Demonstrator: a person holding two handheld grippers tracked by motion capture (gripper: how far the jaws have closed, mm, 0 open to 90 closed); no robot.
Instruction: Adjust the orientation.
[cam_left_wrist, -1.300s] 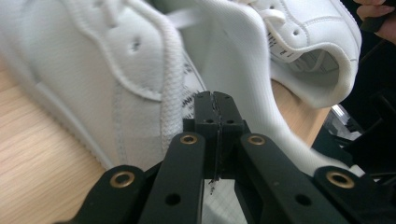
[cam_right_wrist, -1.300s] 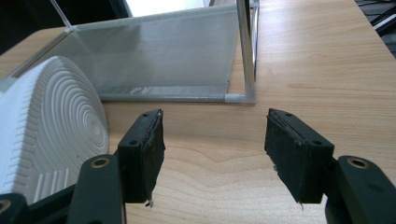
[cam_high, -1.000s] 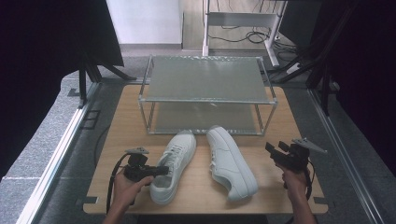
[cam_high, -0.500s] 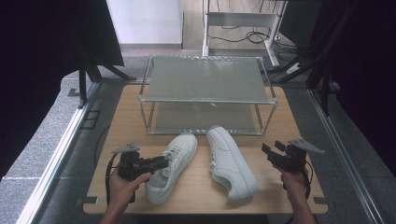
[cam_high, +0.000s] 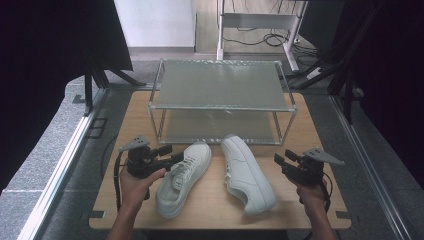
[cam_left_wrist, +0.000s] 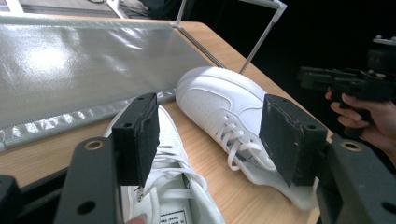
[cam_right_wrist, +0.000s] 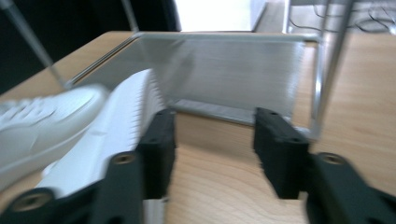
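Two white shoes lie side by side on the near half of the table (cam_high: 210, 210), the left shoe (cam_high: 182, 180) and the right shoe (cam_high: 247, 172), their toes almost at the foot of the two-tier rack (cam_high: 220, 95) that fills the far half. Between the shoes runs a narrow wedge of bare wood, wider toward the near edge. The left gripper (cam_high: 167, 156) hovers over the left shoe's laces with its jaws spread wide, the shoe directly beneath them. The right gripper (cam_high: 281, 161), jaws apart, has bare wood ahead, the right shoe's sole just beside its one jaw and the rack's corner post (cam_right_wrist: 322, 84) standing beyond the other. Outer table strips beside each shoe lie free.
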